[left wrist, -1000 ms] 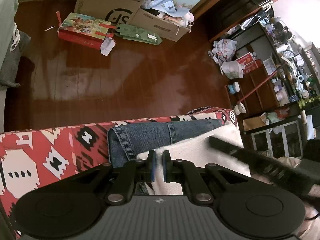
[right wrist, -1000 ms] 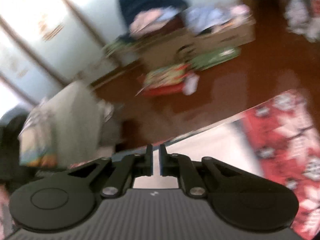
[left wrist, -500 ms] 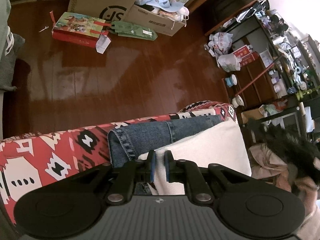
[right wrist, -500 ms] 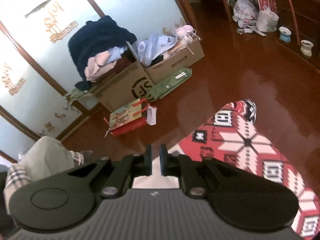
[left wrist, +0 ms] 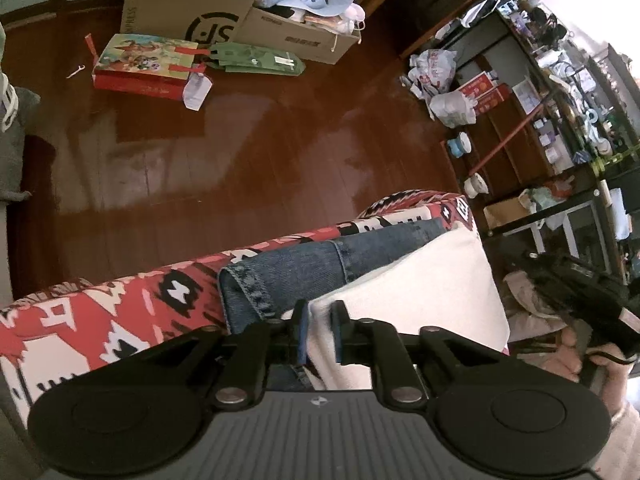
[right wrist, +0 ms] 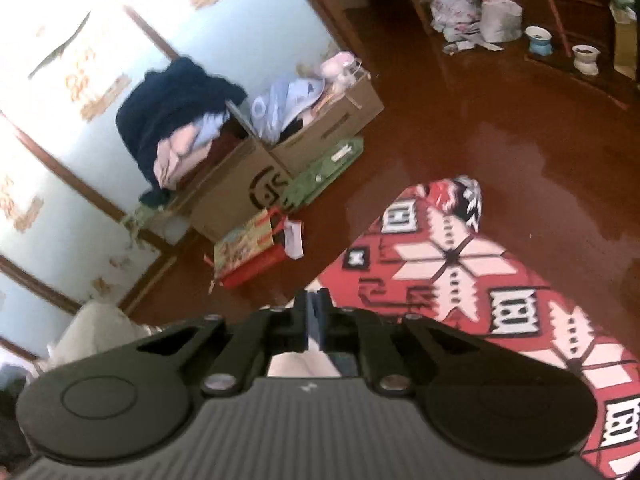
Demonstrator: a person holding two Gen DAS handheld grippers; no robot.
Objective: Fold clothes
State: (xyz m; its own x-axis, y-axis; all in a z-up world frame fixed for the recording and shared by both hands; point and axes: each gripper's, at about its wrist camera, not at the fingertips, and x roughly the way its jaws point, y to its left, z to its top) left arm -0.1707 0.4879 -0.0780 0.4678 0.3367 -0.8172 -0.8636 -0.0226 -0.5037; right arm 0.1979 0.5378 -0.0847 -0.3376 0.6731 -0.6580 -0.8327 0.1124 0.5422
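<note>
Blanket point(left wrist: 120, 312): red, white and black. It covers the flat top that the clothes lie on.
Jeans point(left wrist: 288, 268): blue. They lie on the blanket, folded over, with a thick hem at their left end. Their long way runs from left to right across the left view.
White cloth point(left wrist: 408, 296): a flat, neat piece on top of the jeans, covering their right part. Its near left corner sits right at the left claw.
Left claw point(left wrist: 319, 330): the two fingers are a little apart. The corner of the white cloth is between them. It looks lightly held, but I cannot tell for sure.
Right claw point(right wrist: 314, 320): the fingers are close together, with a thin strip of something blue between them. It may be the jeans, or just the pads; the view is too blurry to tell.
Which is nearer: the left claw is right on the clothes. In the left view, the other claw point(left wrist: 576, 292) is off past the cloth's right edge.
Stage: the pile looks folded. It could be finished, or one more fold could be coming.
</note>
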